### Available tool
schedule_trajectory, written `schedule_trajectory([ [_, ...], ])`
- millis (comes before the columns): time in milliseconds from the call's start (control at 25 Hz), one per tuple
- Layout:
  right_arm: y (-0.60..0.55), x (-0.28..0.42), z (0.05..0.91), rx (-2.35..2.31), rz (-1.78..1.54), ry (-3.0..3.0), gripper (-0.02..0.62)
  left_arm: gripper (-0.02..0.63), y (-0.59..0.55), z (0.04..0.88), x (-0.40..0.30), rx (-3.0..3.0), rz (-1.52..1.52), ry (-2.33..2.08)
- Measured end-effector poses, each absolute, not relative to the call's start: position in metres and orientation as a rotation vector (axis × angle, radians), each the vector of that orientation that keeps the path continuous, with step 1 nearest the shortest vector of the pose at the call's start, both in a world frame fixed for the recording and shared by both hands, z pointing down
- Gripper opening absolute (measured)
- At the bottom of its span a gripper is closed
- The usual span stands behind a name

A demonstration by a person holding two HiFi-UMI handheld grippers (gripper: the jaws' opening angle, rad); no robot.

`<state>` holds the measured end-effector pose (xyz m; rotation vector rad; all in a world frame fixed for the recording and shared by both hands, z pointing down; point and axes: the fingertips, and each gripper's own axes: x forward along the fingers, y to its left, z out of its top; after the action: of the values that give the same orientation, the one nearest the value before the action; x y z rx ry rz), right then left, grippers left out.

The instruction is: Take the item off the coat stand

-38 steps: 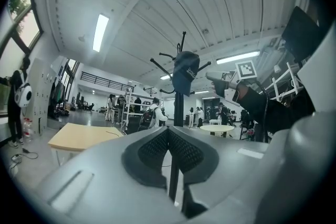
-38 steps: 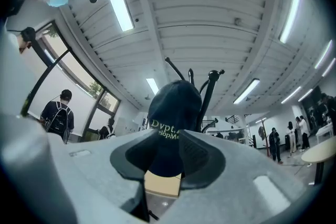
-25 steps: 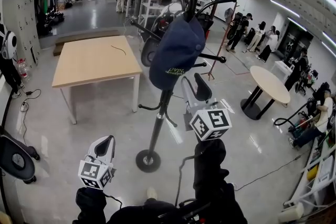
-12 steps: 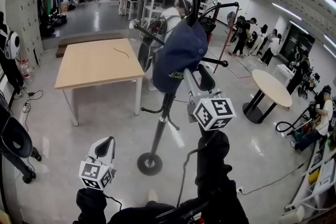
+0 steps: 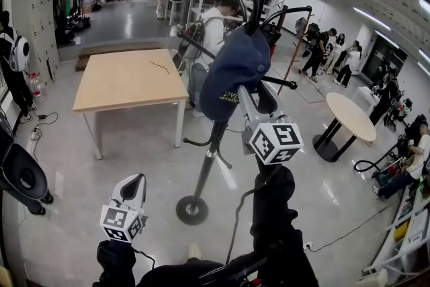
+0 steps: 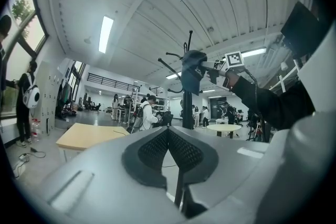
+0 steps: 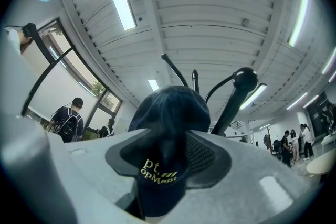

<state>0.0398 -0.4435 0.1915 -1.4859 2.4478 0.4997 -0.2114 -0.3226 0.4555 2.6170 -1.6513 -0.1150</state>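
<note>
While the right claw [image 5: 258, 103] is closing, we've got the navy cap [image 7: 168, 113] sitting between its jaws, brim hanging down and crown still up on the coat stand [image 5: 205, 168]. We can't see the pads actually squeezing it. Stand prongs stick out just above and to the right of that claw, so it's crowded up there. Open floor [image 5: 134, 144] spreads below it, all round the stand's base, and the wooden worktop [image 5: 127, 80] is well off to its left. The left claw [image 6: 168, 131] hangs low, jaws together, nothing in them. The peg carrying the cap is hidden under the crown, and the yellow print is partly cut off.
</note>
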Motion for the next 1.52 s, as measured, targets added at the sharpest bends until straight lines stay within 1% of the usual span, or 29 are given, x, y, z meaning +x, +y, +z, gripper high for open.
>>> schedule_trajectory([
  [120,-0.443,0.04,0.194,-1.479,0.497,2.453,0.183,0.003,-0.322,0.458,-0.21,2.615,-0.116,-1.652],
  [200,-0.442,0.04,0.196,-1.476,0.499,2.457,0.16,0.003,-0.323,0.46,-0.209,2.616,-0.115,-1.65],
  [440,-0.442,0.038,0.198,-1.468,0.505,2.468,0.133,0.003,-0.324,0.462,-0.206,2.617,-0.112,-1.648],
  [880,-0.441,0.039,0.194,-1.501,0.509,2.438,0.013,0.003,-0.32,0.457,-0.213,2.607,-0.112,-1.674],
  [1520,-0.427,0.036,0.179,-1.495,0.527,2.42,0.008,0.003,-0.313,0.456,-0.221,2.614,-0.123,-1.678],
])
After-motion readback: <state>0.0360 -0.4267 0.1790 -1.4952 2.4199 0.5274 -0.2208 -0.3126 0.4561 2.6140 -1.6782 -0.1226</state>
